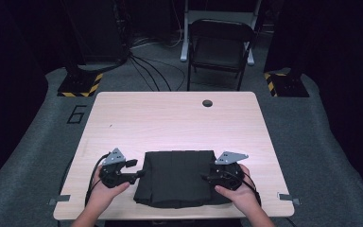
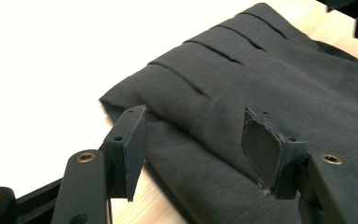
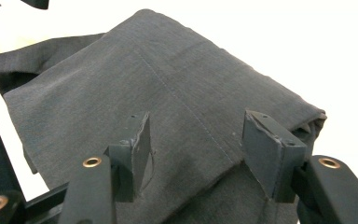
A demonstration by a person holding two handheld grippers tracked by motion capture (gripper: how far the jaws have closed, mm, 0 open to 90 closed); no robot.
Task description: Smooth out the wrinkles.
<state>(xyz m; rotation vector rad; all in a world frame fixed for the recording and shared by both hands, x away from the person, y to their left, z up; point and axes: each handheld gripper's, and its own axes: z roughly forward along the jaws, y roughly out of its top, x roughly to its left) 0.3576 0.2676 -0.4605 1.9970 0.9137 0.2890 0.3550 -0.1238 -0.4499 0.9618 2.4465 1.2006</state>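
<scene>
A folded dark grey cloth (image 1: 179, 177) lies flat near the front edge of the wooden table (image 1: 170, 118). My left gripper (image 1: 138, 169) is at the cloth's left edge, pointing right, with a hand around it. In the left gripper view its jaws (image 2: 198, 140) stand open just above the pleated cloth (image 2: 261, 70), with no fabric pinched. My right gripper (image 1: 208, 172) is at the cloth's right edge, pointing left. Seen in its own view, it (image 3: 203, 144) is open over a folded corner of the cloth (image 3: 144, 70), and the pads are apart from the fabric.
A round cable hole (image 1: 207, 103) sits near the table's far edge. Behind the table stands a black folding chair (image 1: 220, 47), with cables on the floor. Grey tape marks lie at the front corners (image 1: 59, 200) (image 1: 288, 197). Bare tabletop stretches beyond the cloth.
</scene>
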